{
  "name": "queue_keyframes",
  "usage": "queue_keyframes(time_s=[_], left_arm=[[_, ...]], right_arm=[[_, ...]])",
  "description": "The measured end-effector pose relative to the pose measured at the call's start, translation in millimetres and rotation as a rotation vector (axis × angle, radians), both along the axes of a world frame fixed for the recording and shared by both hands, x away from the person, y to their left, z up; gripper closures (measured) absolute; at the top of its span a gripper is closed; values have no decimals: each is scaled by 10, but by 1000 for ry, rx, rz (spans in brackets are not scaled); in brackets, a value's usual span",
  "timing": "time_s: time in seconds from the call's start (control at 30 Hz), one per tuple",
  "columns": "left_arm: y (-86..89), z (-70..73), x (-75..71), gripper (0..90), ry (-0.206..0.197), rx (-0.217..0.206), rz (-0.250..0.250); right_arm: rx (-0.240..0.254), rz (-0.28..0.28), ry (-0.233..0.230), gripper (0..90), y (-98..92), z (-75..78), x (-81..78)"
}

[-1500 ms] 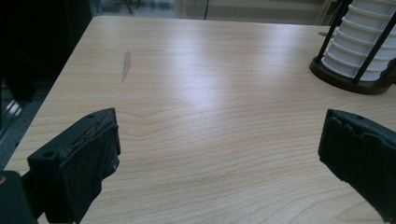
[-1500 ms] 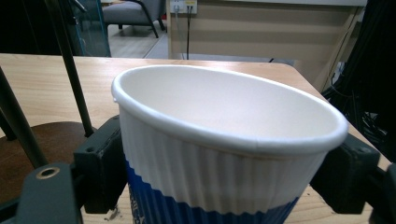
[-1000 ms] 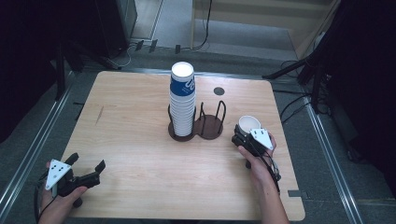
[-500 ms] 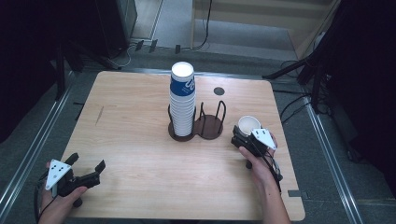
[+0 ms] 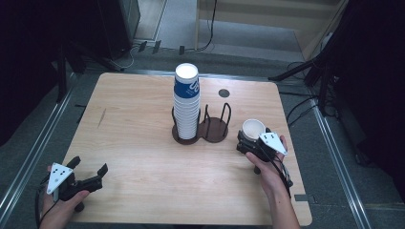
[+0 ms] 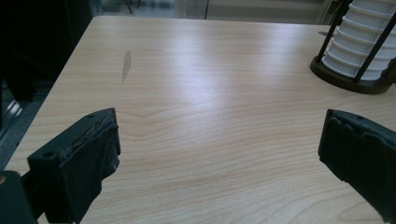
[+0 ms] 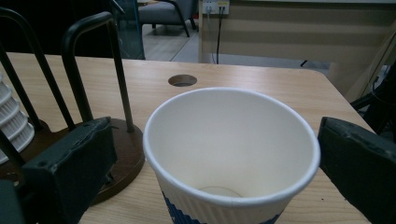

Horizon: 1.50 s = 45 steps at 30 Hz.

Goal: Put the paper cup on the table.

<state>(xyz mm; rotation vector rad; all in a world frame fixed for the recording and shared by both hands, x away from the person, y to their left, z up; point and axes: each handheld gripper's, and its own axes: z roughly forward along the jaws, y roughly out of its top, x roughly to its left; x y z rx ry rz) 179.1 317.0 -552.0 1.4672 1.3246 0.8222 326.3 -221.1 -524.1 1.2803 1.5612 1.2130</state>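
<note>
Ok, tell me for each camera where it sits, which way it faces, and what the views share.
High view: above the person's side, looking forward and down on the table; both forearms, left gripper, right gripper.
Left gripper view: rides the left gripper, looking across bare wood between open jaws.
Right gripper view: rides the right gripper; the single cup stands between jaws that have just been opening.
Shared: cup stack and holder.

Single cup (image 5: 253, 128) stands right of the cup holder (image 5: 212, 130).
</note>
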Motion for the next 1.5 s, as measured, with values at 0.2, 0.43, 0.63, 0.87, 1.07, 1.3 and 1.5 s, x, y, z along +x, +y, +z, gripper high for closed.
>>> queue_keyframes(time_s=[0.2, 0.43, 0.63, 0.87, 1.07, 1.3, 1.5], left_arm=[[-1, 0, -1, 0, 0, 2, 0], [-2, 0, -1, 0, 0, 1, 1], [-2, 1, -1, 0, 1, 4, 1], [-2, 0, 0, 0, 1, 3, 1], [-4, 1, -1, 0, 2, 4, 2], [-3, 0, 1, 0, 2, 3, 3], [-4, 1, -1, 0, 2, 5, 2]], right_arm=[[0, 4, -17, 0, -14, 59, -55], [1, 13, -29, 0, -26, 114, -125], [3, 26, -45, 0, -48, 178, -201], [6, 33, -56, 0, -70, 225, -268], [-3, 37, -64, 0, -97, 249, -334], [-18, 37, -72, 0, -140, 262, -420], [-23, 36, -71, 0, -184, 249, -489]])
